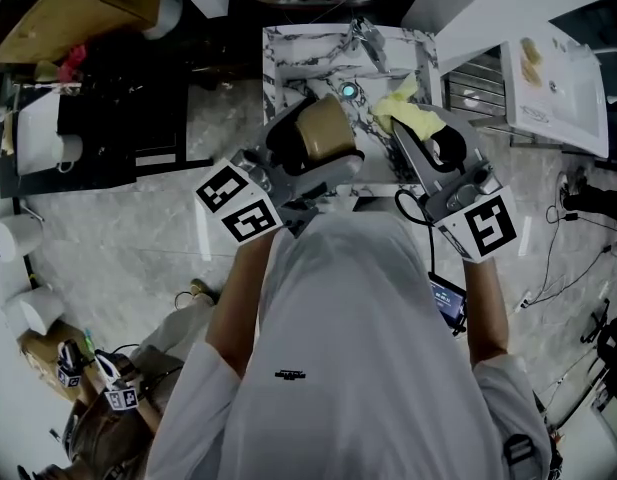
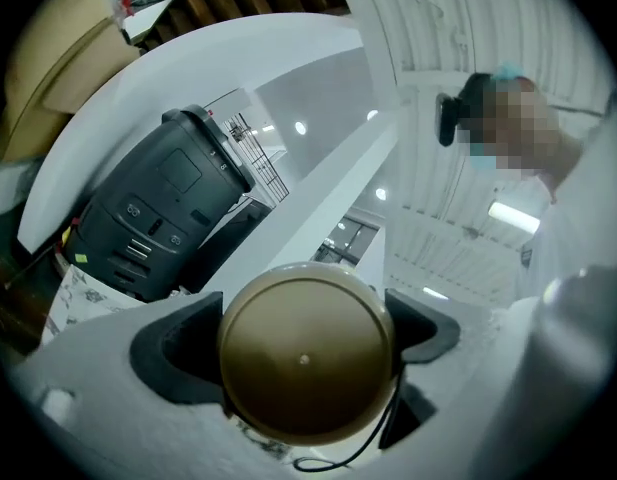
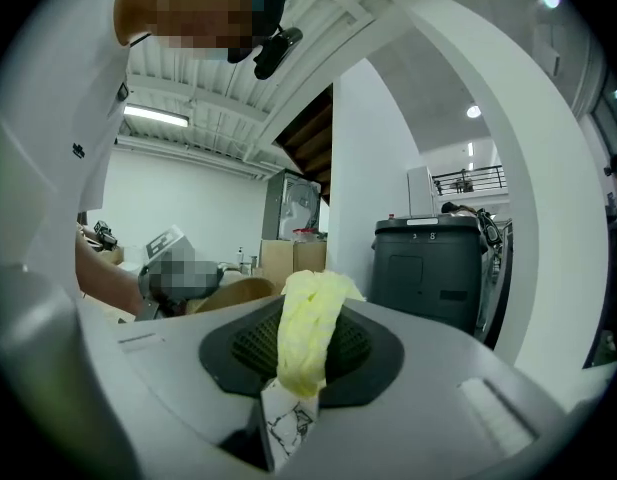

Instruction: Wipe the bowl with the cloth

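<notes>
In the head view a gold-brown bowl (image 1: 323,128) is held up on its side over the marble-patterned table (image 1: 288,53), with my left gripper (image 1: 310,156) shut on it. In the left gripper view the bowl's rounded underside (image 2: 306,368) fills the space between the jaws of the left gripper (image 2: 300,336). Just right of the bowl, my right gripper (image 1: 401,130) is shut on a bunched yellow cloth (image 1: 408,111). In the right gripper view the cloth (image 3: 310,318) stands up from the right gripper (image 3: 300,363), and the bowl's rim (image 3: 233,293) shows at left, apart from it.
A white board with pale items (image 1: 553,83) lies at the right. Cardboard boxes (image 1: 68,8) and white rolls (image 1: 38,148) stand at the left. Cables (image 1: 578,228) run across the floor. A dark bin (image 3: 438,268) stands ahead of the right gripper, and a black machine (image 2: 158,208) lies left of the bowl.
</notes>
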Demonstrator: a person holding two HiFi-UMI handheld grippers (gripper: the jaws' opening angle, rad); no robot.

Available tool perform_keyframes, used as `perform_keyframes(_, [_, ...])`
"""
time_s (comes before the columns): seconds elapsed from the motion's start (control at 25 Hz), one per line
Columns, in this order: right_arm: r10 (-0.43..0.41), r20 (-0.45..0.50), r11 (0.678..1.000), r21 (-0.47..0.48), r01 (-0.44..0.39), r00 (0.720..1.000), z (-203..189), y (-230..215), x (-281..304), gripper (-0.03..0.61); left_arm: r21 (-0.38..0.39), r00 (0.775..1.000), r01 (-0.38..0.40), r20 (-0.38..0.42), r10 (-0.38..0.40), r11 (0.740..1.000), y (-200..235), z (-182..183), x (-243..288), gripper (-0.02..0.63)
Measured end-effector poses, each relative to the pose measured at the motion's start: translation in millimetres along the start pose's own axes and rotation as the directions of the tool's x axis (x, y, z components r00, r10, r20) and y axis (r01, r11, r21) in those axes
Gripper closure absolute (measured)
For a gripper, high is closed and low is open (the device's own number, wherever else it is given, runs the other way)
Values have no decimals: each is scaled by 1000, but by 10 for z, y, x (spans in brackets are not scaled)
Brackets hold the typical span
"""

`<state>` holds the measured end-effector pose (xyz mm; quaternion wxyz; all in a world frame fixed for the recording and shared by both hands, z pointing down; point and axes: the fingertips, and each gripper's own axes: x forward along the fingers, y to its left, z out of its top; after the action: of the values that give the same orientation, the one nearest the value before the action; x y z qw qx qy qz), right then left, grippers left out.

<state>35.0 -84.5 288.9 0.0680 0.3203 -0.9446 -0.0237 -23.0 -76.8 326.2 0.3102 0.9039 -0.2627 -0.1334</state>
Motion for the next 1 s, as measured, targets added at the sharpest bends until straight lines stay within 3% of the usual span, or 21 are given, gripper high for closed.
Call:
perform_keyframes(0.12, [39, 44, 999, 23, -40, 998, 128, 75, -22, 502, 114, 996, -45, -70, 53, 992, 0, -95, 24, 97])
perform_keyframes(0.28, [159, 71, 987, 20, -160, 985, 274, 320, -2, 502, 206, 989, -53, -124, 80, 977, -3, -175, 63, 97])
perform_keyframes(0.52, [312, -21, 946, -84, -313, 950, 224, 629, 38, 502, 343, 973, -53, -193, 126, 938, -17, -247, 110, 97])
perform_keyframes(0.84, [306, -121, 924, -203, -326, 944, 161, 612, 61, 502, 525, 949, 42, -288, 131, 850, -232, -381, 141, 97])
perform_keyframes(1.0, [277, -120, 931, -212, -297, 953, 167, 521, 90, 502, 542, 944, 99, -315, 93, 834, -418, -490, 163, 97])
